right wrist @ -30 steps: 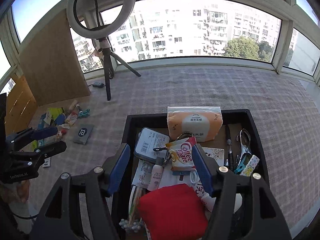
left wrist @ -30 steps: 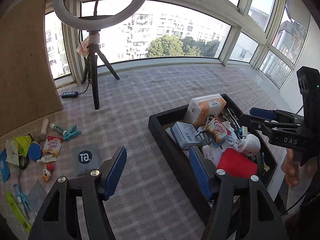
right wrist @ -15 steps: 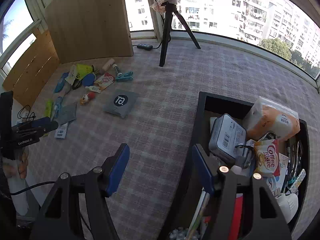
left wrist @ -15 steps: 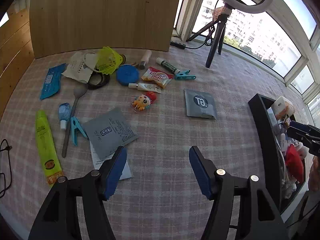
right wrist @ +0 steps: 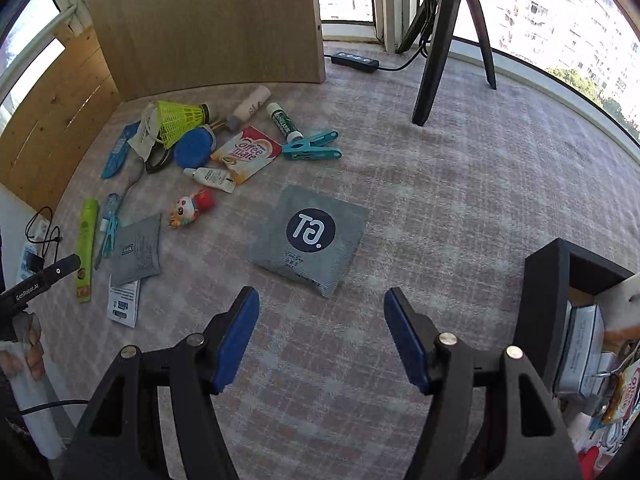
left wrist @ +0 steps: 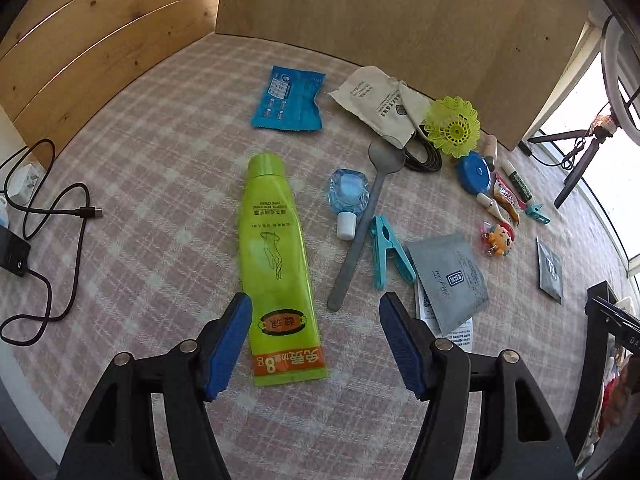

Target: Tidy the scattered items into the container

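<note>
Bright daylight from blown-out windows; soft shadows across checked cloth; strong fisheye bending, dark vignetted corners; sharp throughout.

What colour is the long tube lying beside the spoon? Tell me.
Lime green, with an orange band near its flat end: the tube shows best in the left wrist view.

Ahead of the right jaws, a grey sachet carries a dark disc with a white "Ta." logo. Farther off to the left, a red-and-white packet reads "Coffee mate". At the far left, the black arm of the left gripper is marked "GenRobot.AI". Beyond the packet, the green stick's lettering is too small to read.
</note>
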Available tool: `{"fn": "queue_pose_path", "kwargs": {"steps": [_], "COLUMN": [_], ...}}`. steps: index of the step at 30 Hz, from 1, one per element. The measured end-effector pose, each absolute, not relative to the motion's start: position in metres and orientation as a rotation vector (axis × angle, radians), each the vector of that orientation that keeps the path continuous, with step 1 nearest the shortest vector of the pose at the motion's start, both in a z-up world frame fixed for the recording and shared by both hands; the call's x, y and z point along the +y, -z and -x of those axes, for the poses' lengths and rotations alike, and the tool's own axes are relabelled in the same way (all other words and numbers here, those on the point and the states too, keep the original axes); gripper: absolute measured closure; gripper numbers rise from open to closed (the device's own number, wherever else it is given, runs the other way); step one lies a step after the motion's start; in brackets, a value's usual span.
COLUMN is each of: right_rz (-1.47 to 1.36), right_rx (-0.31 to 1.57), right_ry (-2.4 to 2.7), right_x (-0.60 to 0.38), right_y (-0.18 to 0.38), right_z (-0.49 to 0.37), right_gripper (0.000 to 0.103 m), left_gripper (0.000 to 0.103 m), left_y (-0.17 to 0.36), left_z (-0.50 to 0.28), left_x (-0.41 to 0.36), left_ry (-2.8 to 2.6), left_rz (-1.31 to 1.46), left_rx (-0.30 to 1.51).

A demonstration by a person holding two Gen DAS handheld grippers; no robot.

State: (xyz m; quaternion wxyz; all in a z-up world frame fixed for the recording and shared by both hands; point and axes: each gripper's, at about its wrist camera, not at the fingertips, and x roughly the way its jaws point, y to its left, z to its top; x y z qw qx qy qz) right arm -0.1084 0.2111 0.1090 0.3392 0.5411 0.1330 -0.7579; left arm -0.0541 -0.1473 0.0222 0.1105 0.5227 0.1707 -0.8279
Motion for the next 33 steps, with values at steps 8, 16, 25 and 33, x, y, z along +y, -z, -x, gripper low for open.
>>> {"fn": "queue_pose_path", "kwargs": {"steps": [8, 16, 25, 33], "right_rz": [-1.579, -1.648, -1.612, -1.601], "right_rx": [0.349, 0.354, 0.596, 0.58], "right_ry": [1.987, 2.007, 1.972, 1.876], "right_x": [0.172, 0.153, 0.124, 0.137], "right_y": [-0.08, -0.07, -0.065, -0.074], "right_z": [0.132, 0.148, 0.129, 0.122], "right_gripper": [0.039, 0.034, 0.025, 0.051], "left_gripper": [0.039, 0.04, 0.063, 0.064], "left_y": [-0.009, 0.002, 0.003, 0.003], "left_z": [0.074, 0.089, 0.09, 0.074], "left_x": [-0.163, -0.167, -0.17, -0.182], "left_ry": [2.397, 2.388, 2.392, 2.444], "left_rz": [-1.543, -1.547, -1.502, -1.485], "left_rx": [0.525, 0.496, 0.42, 0.545]}}
